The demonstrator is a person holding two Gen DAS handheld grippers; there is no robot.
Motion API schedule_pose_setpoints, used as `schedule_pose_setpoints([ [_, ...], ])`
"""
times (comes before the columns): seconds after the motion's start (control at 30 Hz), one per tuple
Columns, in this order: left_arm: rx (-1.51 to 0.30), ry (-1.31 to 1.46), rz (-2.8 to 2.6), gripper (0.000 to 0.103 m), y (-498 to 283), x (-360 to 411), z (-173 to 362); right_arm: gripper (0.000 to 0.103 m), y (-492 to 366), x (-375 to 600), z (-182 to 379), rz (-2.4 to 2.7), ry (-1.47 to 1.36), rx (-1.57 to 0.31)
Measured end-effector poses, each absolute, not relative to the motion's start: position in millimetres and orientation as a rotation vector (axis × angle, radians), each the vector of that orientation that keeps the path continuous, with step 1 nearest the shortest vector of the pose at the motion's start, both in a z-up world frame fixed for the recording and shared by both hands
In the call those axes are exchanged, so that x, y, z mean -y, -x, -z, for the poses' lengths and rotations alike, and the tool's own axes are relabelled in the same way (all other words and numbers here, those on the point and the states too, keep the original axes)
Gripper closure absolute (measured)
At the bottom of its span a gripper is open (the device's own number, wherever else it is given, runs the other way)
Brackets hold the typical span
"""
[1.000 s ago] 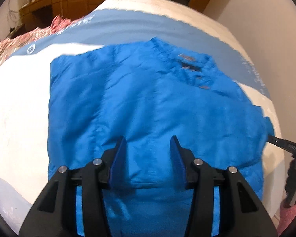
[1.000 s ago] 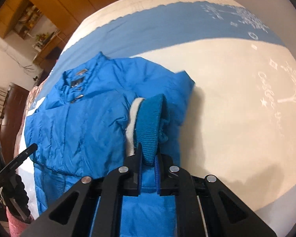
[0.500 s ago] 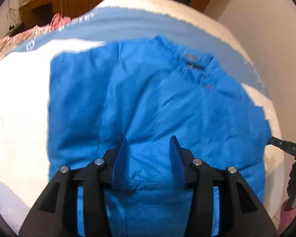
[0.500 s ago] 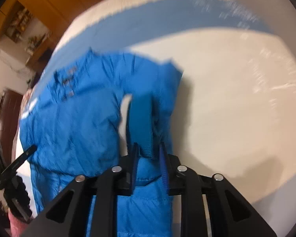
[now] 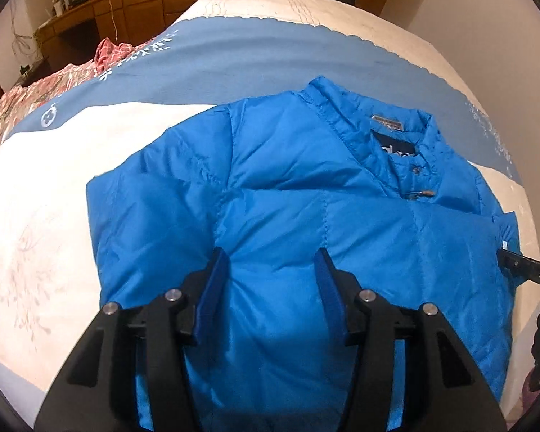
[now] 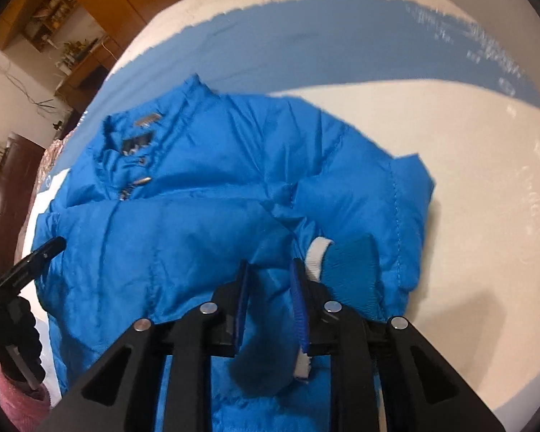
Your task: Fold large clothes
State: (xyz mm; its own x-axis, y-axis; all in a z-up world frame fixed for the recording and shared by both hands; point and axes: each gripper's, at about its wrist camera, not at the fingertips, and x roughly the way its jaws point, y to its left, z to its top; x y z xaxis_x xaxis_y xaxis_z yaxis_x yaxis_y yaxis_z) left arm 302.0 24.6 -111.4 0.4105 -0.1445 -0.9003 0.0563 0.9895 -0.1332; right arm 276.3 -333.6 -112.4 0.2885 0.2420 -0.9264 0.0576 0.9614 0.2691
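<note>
A blue puffer jacket (image 5: pixel 306 223) lies on the bed (image 5: pixel 36 223), sleeves folded in; both the left claw (image 5: pixel 270 270) and right claw (image 6: pixel 270 277) hover apart and empty, likely next gripping the hem.

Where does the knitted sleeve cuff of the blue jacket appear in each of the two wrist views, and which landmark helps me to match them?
Left wrist view: the knitted cuff is not in it; the far right edge of the blue jacket shows no cuff.
Right wrist view: the knitted cuff lies low and right of centre, just right of the right tongs.
Shared landmark: the dark collar label.
</note>
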Motion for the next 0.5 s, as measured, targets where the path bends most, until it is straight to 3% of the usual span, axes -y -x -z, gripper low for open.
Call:
schedule_pose_setpoints([
  [0.2, -1.156, 0.117, 0.093, 0.052, -305.0, -25.6, 104.5, 0.081, -280.1, 335.5, 112.5, -0.131, -0.298, -1.296],
  [0.3, -1.103, 0.119, 0.100, 0.051, -283.2, -23.8, 82.7, 0.075, -263.1, 337.6, 88.7, -0.162, -0.320, -1.239],
  [0.5, -1.091, 0.042, 0.145, 0.047, -238.6, 4.3, 77.5, 0.074, -228.6, 313.0, 71.5, -0.248, -0.244, -1.212],
])
